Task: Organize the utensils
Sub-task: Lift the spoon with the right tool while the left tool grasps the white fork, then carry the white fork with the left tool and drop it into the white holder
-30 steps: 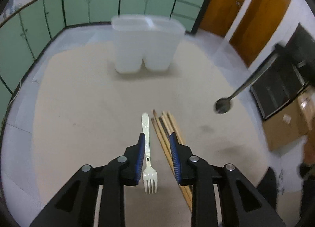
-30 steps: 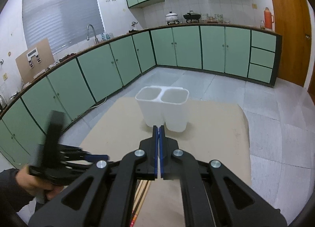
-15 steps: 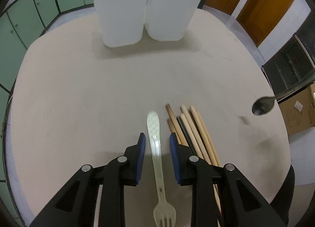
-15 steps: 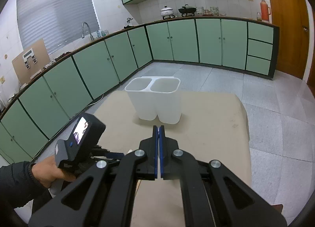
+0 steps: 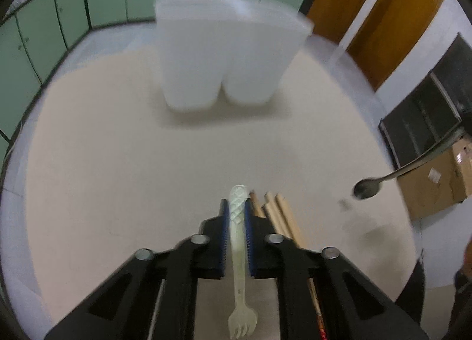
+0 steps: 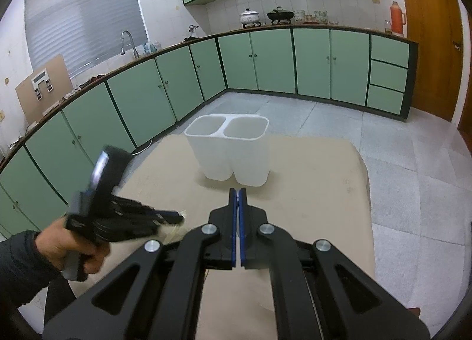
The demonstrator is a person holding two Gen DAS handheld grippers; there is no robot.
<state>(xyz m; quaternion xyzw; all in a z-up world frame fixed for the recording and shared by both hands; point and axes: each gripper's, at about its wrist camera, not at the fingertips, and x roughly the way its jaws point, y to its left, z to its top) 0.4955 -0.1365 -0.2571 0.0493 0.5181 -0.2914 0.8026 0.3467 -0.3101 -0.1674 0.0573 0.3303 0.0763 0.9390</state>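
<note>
We find the left gripper (image 5: 236, 207) clamped on the handle of a pale plastic fork (image 5: 239, 266); its jaws have just been closing, and the blue pads now press both sides of the handle. The fork's prongs point toward the bottom edge of the left wrist view, its rounded handle end just past the fingertips. Wooden chopsticks (image 5: 280, 216) lie on the beige table (image 5: 103, 177) just to the right of the fork. A metal spoon (image 5: 368, 188) sits at the right edge of that view. The white two-compartment holder (image 5: 224, 53) stands upright in the upper centre, well apart from the fork and blurred. The right gripper (image 6: 237, 192) is fully closed; we see nothing between its pads in its own view.
</note>
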